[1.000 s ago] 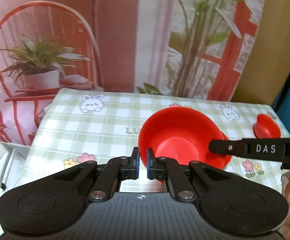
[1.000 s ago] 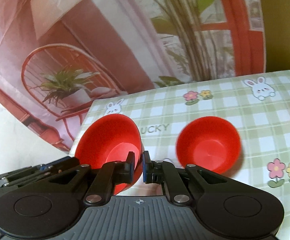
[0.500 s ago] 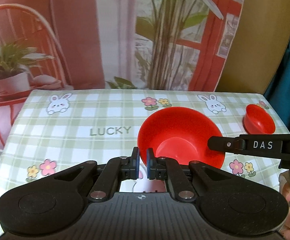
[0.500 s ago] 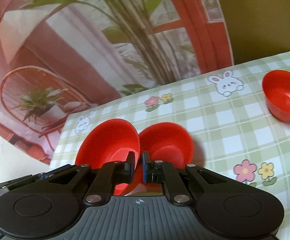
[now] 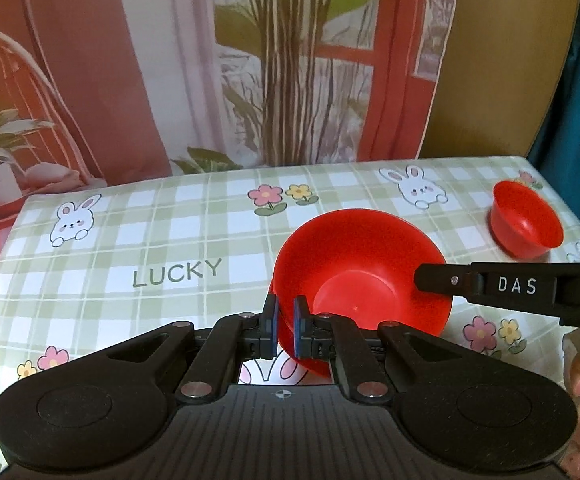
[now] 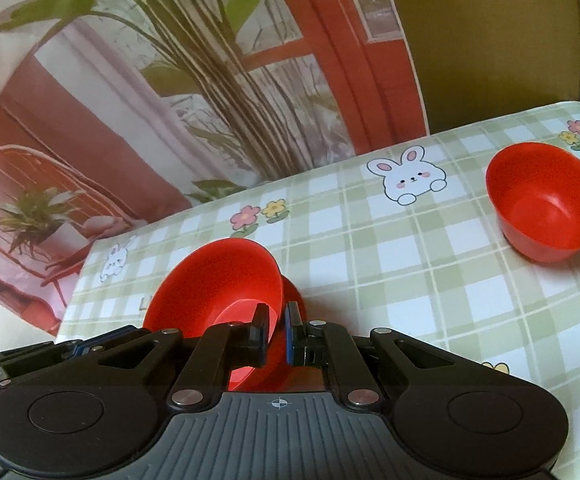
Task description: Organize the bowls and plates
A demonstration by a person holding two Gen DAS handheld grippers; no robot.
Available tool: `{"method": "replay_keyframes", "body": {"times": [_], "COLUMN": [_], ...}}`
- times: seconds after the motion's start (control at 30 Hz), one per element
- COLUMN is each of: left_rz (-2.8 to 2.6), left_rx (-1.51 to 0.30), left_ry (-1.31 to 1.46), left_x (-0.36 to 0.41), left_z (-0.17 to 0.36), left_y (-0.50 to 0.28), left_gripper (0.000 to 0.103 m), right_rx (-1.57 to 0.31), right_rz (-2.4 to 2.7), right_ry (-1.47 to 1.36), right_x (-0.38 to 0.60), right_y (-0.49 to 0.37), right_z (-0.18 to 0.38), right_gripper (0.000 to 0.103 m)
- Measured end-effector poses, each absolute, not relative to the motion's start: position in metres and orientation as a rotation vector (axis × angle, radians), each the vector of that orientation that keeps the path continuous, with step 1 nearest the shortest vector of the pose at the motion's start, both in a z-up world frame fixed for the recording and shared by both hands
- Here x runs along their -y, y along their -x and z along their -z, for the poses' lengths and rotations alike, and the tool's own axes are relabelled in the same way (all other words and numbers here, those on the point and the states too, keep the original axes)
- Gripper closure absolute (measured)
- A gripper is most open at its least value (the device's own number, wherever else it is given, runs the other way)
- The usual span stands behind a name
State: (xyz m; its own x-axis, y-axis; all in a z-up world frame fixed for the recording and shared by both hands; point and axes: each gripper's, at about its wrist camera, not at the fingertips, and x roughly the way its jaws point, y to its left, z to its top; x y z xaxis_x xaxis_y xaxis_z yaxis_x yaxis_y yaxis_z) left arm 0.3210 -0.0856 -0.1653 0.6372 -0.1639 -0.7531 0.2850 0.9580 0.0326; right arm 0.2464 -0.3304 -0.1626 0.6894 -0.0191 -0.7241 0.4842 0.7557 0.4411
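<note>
A large red bowl (image 5: 360, 268) is held by its rim on two sides. My left gripper (image 5: 284, 330) is shut on its near-left rim. My right gripper (image 6: 276, 334) is shut on its right rim (image 6: 217, 280); its finger (image 5: 442, 280) reaches in from the right in the left wrist view. The bowl sits over a second red bowl whose edge (image 6: 294, 300) peeks out beneath it. A smaller red bowl (image 6: 546, 206) stands alone at the table's far right, also in the left wrist view (image 5: 526, 220).
The table (image 5: 169, 248) has a green checked cloth with rabbits, flowers and the word LUCKY. A printed backdrop with plants and a red frame hangs behind it. The table's right edge lies just past the small bowl.
The held bowl has moved right across the table, over the second bowl that stood apart a second ago. Both grippers stayed shut on its rim.
</note>
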Motion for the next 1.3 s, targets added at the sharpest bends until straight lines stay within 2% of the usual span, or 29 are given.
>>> {"method": "replay_keyframes", "body": {"times": [0.67,0.87,1.13,1.3], "left_rz": [0.255,0.286,0.35,0.395], "left_rx": [-0.833,-0.788,-0.739,-0.707], "left_ry": [-0.142,-0.104,-0.031,-0.045], "left_x": [0.089,0.102,0.135,0.173], "left_z": [0.165,0.149,0.13,0.128], "left_y": [-0.326,-0.314,-0.282,-0.267], "left_gripper": [0.093,0.073,0.072,0.062], "right_rx": [-0.796,-0.755,-0.672,-0.655], "right_rz": [0.282,0.269,0.329,0.4], "right_ry": [-0.629,-0.608,-0.565,-0.55], "right_x": [0.332,0.339,0.381,0.419], "right_y": [-0.249,-0.23,-0.171,-0.129], "right_z": [0.176,0.167,0.149,0.151], "right_gripper": [0.092,0.088,0.086,0.086]}}
